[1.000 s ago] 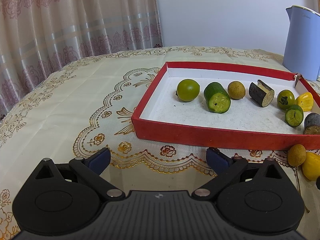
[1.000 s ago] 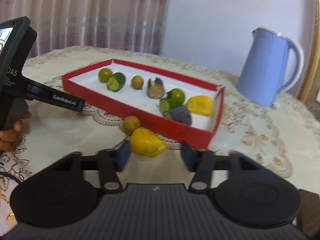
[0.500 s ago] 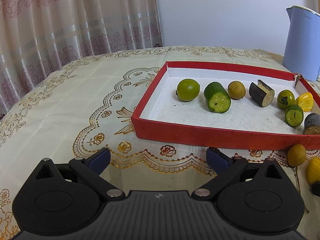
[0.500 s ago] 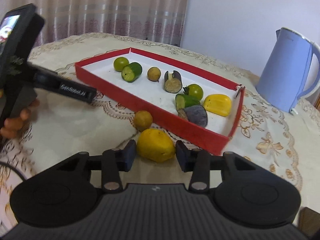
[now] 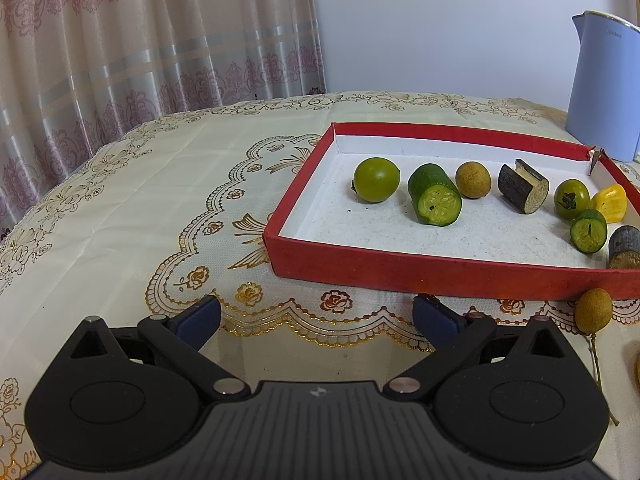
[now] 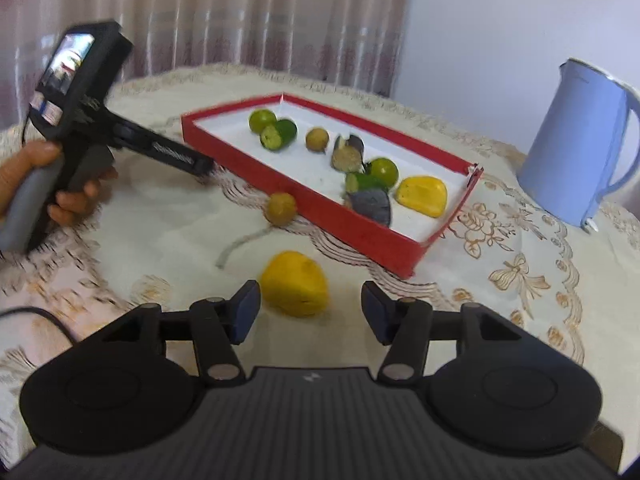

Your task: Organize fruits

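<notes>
A red tray with a white floor holds several fruit and vegetable pieces: green round fruits, cucumber chunks, a brown longan, dark eggplant pieces and a yellow piece. A loose yellow fruit lies on the cloth in front of the tray, just ahead of my open right gripper and nearer its left finger. A brown longan with a stem lies against the tray's near wall. My left gripper is open and empty, short of the tray's near wall.
A pale blue kettle stands past the tray's right end. The hand-held left gripper body and the person's hand show at the left in the right wrist view. Curtains hang behind the table.
My right gripper has pulled back and opened wider, and the view has tilted; the yellow fruit now sits further ahead of the fingers. The left gripper has not moved.
</notes>
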A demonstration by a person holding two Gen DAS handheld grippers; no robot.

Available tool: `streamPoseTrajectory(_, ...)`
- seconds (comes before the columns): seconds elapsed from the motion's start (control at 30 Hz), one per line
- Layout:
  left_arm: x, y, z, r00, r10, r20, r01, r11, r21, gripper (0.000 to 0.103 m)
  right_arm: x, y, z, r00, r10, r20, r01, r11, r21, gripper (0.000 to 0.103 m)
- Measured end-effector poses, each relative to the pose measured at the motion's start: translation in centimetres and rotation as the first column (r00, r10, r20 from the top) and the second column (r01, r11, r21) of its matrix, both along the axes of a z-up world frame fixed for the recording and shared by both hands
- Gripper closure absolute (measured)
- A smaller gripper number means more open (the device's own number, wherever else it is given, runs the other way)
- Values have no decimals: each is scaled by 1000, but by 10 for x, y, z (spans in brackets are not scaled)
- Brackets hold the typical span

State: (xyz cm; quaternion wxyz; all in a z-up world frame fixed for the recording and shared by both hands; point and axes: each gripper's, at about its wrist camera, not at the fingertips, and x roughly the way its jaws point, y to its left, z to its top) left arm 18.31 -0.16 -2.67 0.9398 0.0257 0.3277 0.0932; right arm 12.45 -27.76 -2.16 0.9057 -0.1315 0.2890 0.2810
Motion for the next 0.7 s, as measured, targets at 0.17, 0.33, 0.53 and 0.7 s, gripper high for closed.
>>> streamPoseTrajectory(0.17, 0, 0, 0, 1000, 0, 0, 0, 1000, 0, 0, 5, -1, -1, 997, 61, -42, -59, 998, 37, 68)
streamPoseTrajectory(0.33, 0, 0, 0, 1000, 0, -1, 0, 1000, -1, 0, -11, 10, -1, 980, 179, -82, -163, 971, 174, 73)
streamPoseTrajectory(0.53, 0, 0, 0, 1000, 0, -1, 0, 1000, -1, 0, -7, 8, 11, 989, 148, 0, -147, 985, 92, 52)
streamPoseTrajectory(0.7, 0, 0, -1, 1000, 0, -2, 0, 1000, -7, 0, 6, 8, 8, 977, 211, -22, -209, 975, 78, 25)
